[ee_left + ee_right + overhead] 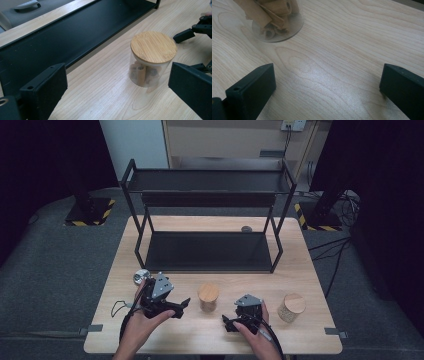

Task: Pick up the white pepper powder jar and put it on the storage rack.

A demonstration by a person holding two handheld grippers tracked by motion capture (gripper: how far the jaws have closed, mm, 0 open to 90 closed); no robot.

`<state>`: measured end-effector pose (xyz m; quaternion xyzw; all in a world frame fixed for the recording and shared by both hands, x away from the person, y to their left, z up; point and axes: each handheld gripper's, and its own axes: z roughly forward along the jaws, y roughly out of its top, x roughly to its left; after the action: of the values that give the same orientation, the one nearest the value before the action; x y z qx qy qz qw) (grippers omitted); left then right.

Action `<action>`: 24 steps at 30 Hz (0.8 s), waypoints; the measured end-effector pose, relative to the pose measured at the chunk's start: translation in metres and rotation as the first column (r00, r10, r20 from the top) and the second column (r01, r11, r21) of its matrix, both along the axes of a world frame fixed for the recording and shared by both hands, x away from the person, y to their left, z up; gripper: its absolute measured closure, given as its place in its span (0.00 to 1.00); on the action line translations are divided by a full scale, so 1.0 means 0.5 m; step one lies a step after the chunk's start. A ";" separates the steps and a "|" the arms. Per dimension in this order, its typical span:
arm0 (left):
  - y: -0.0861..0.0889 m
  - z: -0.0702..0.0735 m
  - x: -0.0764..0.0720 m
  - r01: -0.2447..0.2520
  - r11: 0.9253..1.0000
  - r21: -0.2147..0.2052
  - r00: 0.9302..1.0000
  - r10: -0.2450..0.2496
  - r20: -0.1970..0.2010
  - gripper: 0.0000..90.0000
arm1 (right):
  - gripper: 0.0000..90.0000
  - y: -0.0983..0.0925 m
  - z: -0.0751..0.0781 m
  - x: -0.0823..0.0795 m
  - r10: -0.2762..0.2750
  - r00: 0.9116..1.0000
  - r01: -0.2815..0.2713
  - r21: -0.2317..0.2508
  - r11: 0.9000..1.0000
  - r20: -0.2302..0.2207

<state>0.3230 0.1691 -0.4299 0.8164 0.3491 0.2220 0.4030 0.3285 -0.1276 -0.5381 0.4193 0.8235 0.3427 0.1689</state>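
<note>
Item: lidded glass jar point(151, 58), upright on bench point(165, 330) between both grippers; left gripper point(117, 87), fingers spread and empty, best closes low on the glass, below the lid; right gripper point(327, 85) likewise spread, empty.

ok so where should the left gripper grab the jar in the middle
Probably around the clear glass wall of the jar, below the wooden lid, coming in level from the left gripper side. The jar stands upright and round, apart from the shelf, and the jaws already stand open wide on either side of its line.
</note>
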 end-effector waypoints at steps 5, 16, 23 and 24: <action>0.012 0.010 0.007 -0.013 1.000 -0.008 1.000 0.013 0.011 0.01 | 0.00 0.000 0.000 0.000 0.000 1.000 0.000 0.000 1.000 0.000; 0.033 0.026 0.012 -0.032 0.999 -0.011 0.999 0.032 0.027 0.01 | 0.00 0.000 0.000 0.000 0.000 1.000 0.000 0.000 1.000 0.000; 0.045 0.037 0.012 -0.041 0.999 -0.009 0.999 0.041 0.034 0.01 | 0.00 0.000 0.000 0.000 0.000 1.000 0.000 0.000 1.000 0.000; 0.048 0.038 0.012 -0.041 0.999 -0.003 0.999 0.041 0.034 0.01 | 0.00 0.000 0.000 0.000 0.000 1.000 0.000 0.000 1.000 0.000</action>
<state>0.3291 0.1930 -0.4109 0.8046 0.3589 0.2438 0.4054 0.3285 -0.1276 -0.5381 0.4195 0.8235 0.3427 0.1689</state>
